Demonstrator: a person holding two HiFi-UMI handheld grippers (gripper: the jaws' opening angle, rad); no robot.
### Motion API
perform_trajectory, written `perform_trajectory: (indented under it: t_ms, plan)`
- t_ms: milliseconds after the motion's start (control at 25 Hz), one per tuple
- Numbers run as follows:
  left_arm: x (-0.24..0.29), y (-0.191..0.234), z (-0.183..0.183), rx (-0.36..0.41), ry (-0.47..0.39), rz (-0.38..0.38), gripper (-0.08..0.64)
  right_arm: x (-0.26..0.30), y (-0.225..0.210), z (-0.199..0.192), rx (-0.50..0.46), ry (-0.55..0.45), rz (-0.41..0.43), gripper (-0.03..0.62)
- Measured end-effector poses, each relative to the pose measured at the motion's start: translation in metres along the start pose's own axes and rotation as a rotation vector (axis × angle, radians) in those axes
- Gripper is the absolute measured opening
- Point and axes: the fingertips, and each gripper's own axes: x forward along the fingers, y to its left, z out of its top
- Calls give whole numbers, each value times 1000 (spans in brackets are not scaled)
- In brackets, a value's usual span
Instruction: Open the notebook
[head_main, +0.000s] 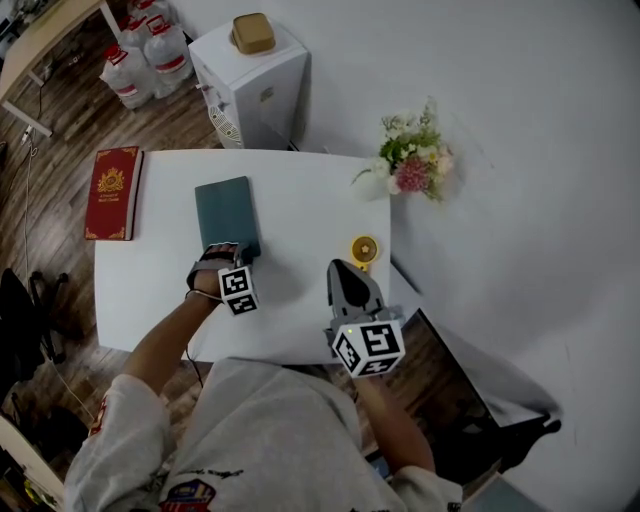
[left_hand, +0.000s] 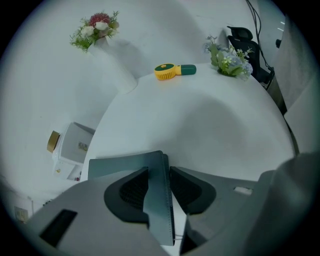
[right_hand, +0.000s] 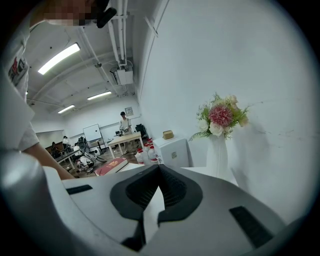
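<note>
Your left gripper (left_hand: 159, 186) pinches the notebook (head_main: 226, 208) cover's near edge. Your right gripper (right_hand: 159, 186) is closed and empty. Notebook isn't open yet; the lift remains.

I can't read a single word or number from here. The red book (head_main: 113, 193), at nine o'clock on the table (head_main: 300, 190), has a gold crest and gold lettering, both too small to make out. The white cabinet (head_main: 262, 85), beyond the table at twelve o'clock, bears a small illegible mark. The water bottles (head_main: 150, 55) at eleven o'clock wear red labels, and the person's shirt (head_main: 260, 430) carries print; I can read neither.
</note>
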Motion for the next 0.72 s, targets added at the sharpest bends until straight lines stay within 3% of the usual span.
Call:
perform_trajectory:
  t_ms: [200,480,720]
  plan:
    - [-3,1,-1,-18,-27,-10,113,-2,1,0,8,5,-8,-5]
    - [-2,0,-2,48,-3,57,117,-5,2,-1,13,7,-16,-5]
    - [-1,-1,-2,-34,-15,41,82,-7,-1,-4,25,10,-22,-5]
